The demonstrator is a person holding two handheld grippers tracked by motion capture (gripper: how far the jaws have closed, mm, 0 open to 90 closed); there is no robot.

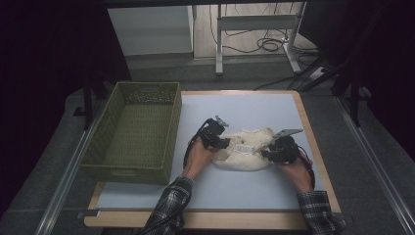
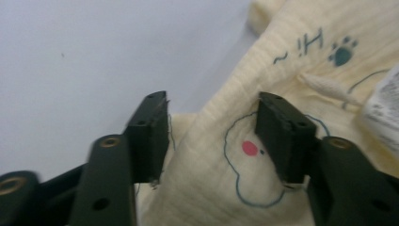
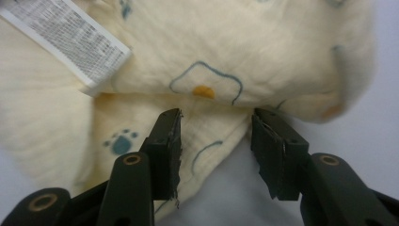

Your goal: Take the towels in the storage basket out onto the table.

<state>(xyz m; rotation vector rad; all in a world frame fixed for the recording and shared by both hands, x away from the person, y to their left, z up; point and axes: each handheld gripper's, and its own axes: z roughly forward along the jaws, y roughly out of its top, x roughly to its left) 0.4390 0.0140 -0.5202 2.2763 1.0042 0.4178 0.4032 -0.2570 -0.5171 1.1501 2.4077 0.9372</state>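
The worktop [image 1: 244, 191] is carrying a green basket [image 1: 132, 132] at nine o'clock and a cream garment [image 1: 244, 152] lying crumpled at its centre. It is looking soft, light and floppy, best pinched at a folded edge. The left gripper [image 2: 211, 136] and right gripper [image 3: 214, 150] are standing with jaws apart, astride the cloth, clamping nothing. Print is reading "~Hi" [image 2: 301, 47]; the white label [image 3: 66, 42] is probably care text, too blurred to read.

Cream garment [image 3: 155, 56] of soft crinkled cloth; woven plastic basket [image 1: 134, 132].
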